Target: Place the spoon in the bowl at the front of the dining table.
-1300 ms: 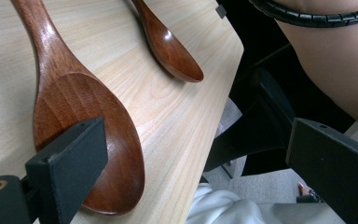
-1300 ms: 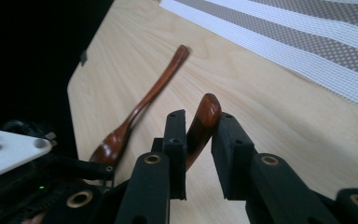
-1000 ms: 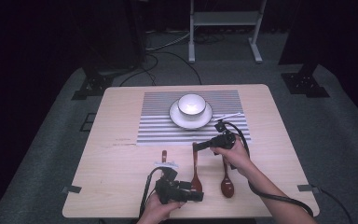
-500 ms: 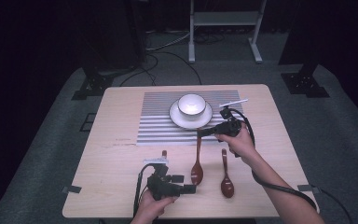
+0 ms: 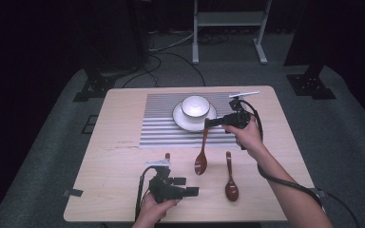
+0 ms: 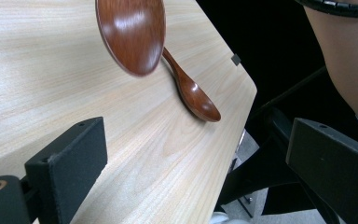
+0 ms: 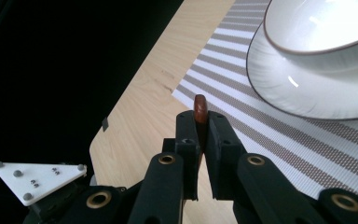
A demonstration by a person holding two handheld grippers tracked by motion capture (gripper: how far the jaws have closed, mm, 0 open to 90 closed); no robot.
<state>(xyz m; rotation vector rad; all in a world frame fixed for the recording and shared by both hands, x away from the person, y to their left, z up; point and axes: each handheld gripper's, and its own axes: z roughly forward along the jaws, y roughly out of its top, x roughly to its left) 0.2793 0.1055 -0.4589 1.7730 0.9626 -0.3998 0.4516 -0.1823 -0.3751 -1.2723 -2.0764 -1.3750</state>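
Observation:
My right gripper (image 5: pixel 210 123) is shut on the handle end of a dark red wooden spoon (image 5: pixel 201 156), which hangs down over the table just in front of the striped mat (image 5: pixel 161 128). In the right gripper view the jaws (image 7: pixel 200 122) pinch the handle tip (image 7: pixel 199 108). A second wooden spoon (image 5: pixel 230 183) lies flat on the table to the right. My left gripper (image 5: pixel 186 186) rests near the front edge, jaws wide open with nothing between them. Its view (image 6: pixel 196 149) looks at the hanging spoon bowl (image 6: pixel 130 35) and the lying spoon (image 6: pixel 193 95).
A white bowl (image 5: pixel 195 105) sits on a white plate (image 5: pixel 183 122) on the mat's far right part; bowl (image 7: pixel 317 23) and plate (image 7: pixel 307 88) are close ahead of the right gripper. A small brown tip (image 5: pixel 167 156) shows beside the left gripper. The table's right edge (image 6: pixel 242 116) is near.
The right gripper has risen and moved toward the plate, lifting its spoon off the table so that it hangs. The left gripper has stayed about where it was.

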